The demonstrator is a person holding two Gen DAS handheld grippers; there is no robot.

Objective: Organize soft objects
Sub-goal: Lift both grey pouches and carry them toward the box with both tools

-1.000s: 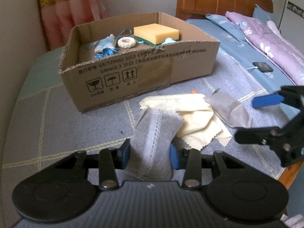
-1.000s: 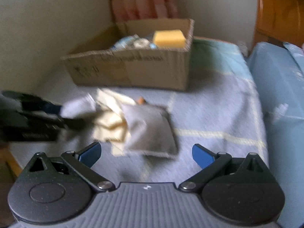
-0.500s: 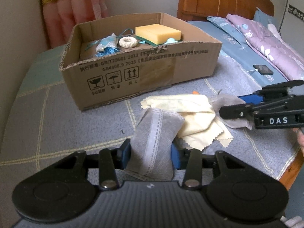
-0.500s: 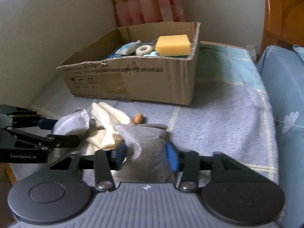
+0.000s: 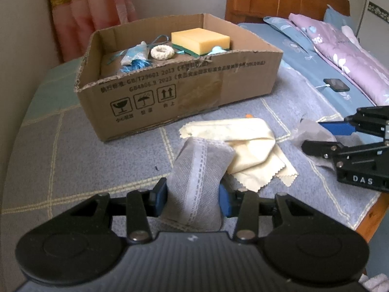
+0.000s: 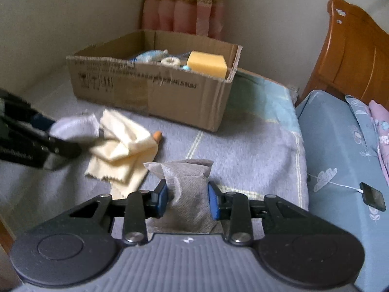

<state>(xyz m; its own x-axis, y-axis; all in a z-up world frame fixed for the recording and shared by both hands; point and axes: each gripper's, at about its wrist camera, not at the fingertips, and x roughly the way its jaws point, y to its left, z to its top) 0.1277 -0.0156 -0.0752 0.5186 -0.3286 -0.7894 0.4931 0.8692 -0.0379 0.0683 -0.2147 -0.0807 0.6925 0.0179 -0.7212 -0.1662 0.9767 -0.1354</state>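
My left gripper (image 5: 193, 196) fingers clench a lace-seamed grey pouch (image 5: 197, 170); my right gripper (image 6: 187, 200) pinches another grey pouch (image 6: 188, 189). Both look light and squashy, best held mid-body.

The left hand-held gripper (image 5: 193, 196) has a dark grey ribbed body in the middle, with a small white mark near its front edge. On each side of it sits a round black disc with a shallower circle pressed into its face. From the discs, black linkage bars run forward, pinned with silver screws, and end in blue pads (image 5: 161, 196). The right hand-held gripper (image 6: 187, 199) is built the same way: grey ribbed housing, black discs, black bars with silver screws, blue pads (image 6: 213, 203). Seen from the side, its black frame carries the white letters "DAS".
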